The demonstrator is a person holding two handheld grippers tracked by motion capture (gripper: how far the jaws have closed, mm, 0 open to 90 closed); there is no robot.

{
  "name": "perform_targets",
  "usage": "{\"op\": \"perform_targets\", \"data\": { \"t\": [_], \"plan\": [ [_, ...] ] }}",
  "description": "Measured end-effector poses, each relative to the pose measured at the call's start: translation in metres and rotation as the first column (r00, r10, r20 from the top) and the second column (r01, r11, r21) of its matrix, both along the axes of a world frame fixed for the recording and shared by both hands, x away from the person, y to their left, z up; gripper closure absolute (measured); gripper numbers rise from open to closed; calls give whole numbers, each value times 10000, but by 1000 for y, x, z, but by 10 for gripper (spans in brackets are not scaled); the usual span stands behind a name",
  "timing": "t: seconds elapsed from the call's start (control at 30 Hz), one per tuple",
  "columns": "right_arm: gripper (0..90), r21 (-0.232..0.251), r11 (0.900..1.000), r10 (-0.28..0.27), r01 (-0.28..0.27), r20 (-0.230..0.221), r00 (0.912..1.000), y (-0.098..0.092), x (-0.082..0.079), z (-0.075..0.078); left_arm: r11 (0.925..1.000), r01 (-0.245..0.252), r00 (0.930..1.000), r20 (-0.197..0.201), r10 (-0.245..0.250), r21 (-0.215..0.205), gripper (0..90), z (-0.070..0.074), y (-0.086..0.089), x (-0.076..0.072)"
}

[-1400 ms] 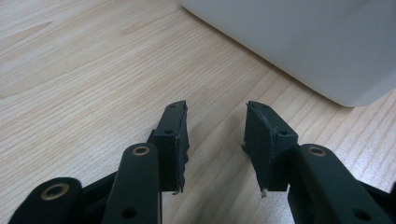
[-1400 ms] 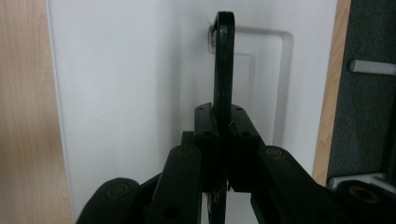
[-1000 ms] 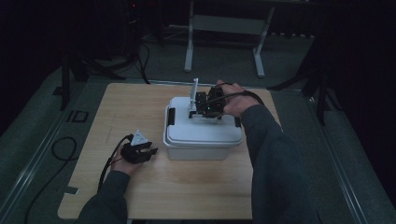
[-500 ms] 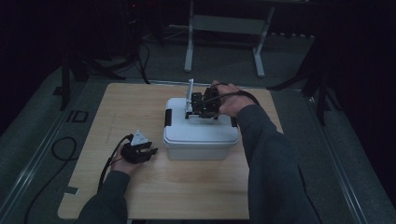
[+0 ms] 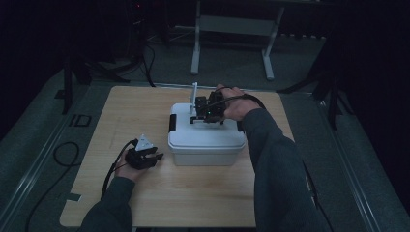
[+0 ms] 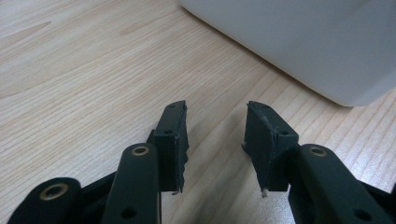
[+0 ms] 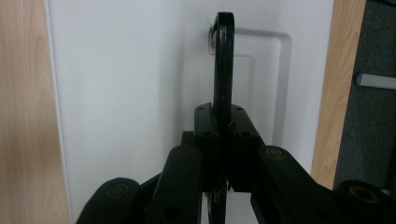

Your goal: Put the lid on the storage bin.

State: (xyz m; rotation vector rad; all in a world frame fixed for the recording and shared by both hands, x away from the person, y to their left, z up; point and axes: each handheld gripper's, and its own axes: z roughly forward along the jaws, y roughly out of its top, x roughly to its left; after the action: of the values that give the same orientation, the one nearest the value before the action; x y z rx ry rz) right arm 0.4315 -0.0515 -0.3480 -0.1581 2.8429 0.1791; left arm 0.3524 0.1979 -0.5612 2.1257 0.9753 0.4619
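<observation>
Right hand-held gripper (image 7: 223,140) pinches the black handle (image 7: 223,60) on the lid of the white box (image 5: 205,137), mid-tabletop (image 5: 193,198). Left hand-held gripper (image 6: 215,135) rests spread and empty at the box's 9 o'clock. Step looks like lifting by the handle; the next move likely needs a straight upward pull.

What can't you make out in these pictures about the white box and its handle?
- Contents of the white lidded box: hidden by its shut lid, high view.
- Lower end of the black handle: covered by the right claw, right gripper view.
- Most of the box: cut off by the top edge, left gripper view.
</observation>
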Motion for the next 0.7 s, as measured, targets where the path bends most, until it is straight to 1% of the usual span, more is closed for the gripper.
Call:
{"op": "perform_targets", "data": {
  "t": [0.37, 0.7],
  "plan": [
    [845, -153, 9999, 37, -39, -80, 10000, 3, 2, -7, 10000, -14, 10000, -20, 14, -42, 588, 0, 0, 0],
    [844, -128, 9999, 31, -32, -126, 9999, 4, 2, -9, 10000, -2, 10000, -26, 1, -31, 588, 0, 0, 0]
  ]
}}
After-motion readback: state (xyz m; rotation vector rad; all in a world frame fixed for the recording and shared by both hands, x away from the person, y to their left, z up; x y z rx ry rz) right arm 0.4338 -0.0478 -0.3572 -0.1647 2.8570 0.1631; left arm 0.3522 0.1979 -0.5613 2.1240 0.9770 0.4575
